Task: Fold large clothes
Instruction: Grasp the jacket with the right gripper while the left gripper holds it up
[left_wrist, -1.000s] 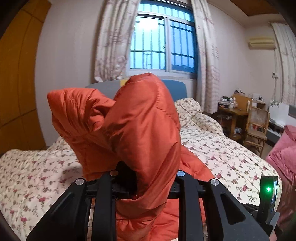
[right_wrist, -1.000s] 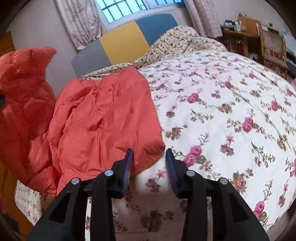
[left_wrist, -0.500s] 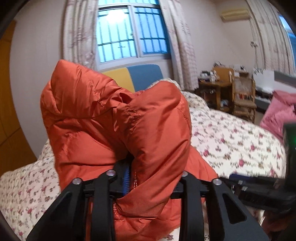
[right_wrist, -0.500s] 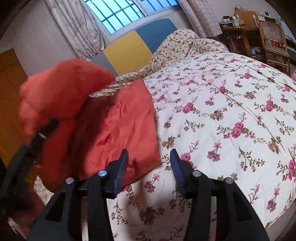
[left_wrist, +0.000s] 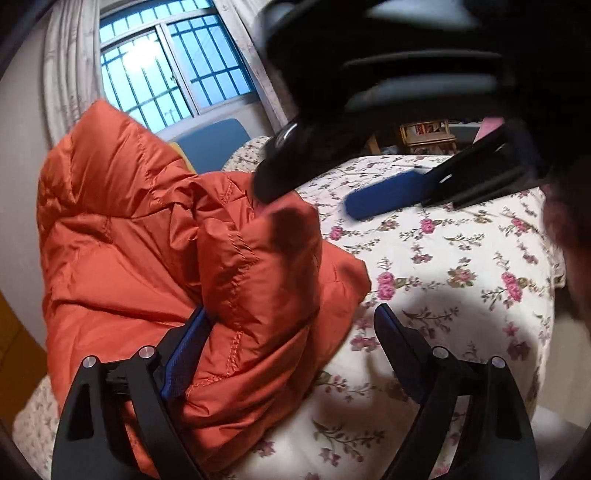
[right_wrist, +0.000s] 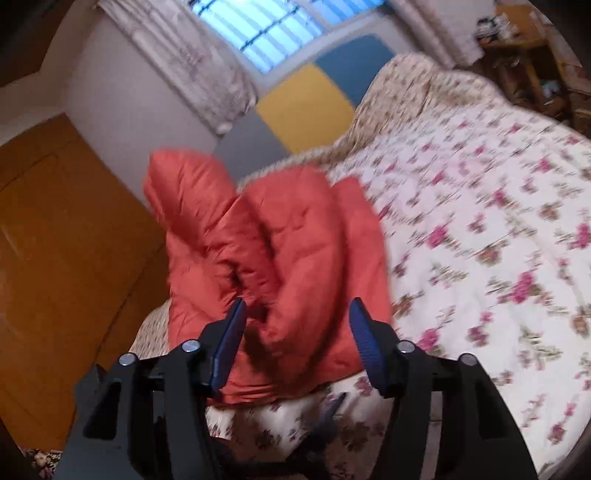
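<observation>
An orange puffer jacket (left_wrist: 155, 251) lies bunched on the floral bed (left_wrist: 443, 266), a fold of it standing up. My left gripper (left_wrist: 291, 332) is open, with the jacket's padded fold resting against the left finger (left_wrist: 184, 354) and the right finger clear of it. The right gripper shows from the side in the left wrist view (left_wrist: 314, 195), its upper finger above the jacket. In the right wrist view the right gripper (right_wrist: 295, 332) is open just above the jacket (right_wrist: 288, 251), holding nothing. That view is blurred.
The bed's floral cover (right_wrist: 498, 240) stretches to the right. A grey, yellow and blue headboard (right_wrist: 306, 107) stands under a barred window (left_wrist: 166, 81). An orange wooden wardrobe (right_wrist: 66, 258) is on the left. A wooden chair (left_wrist: 426, 134) stands beyond the bed.
My left gripper has opened and let go of the jacket, which has dropped onto the bed. My right gripper has opened wider and swung left over the jacket, crossing the left wrist view.
</observation>
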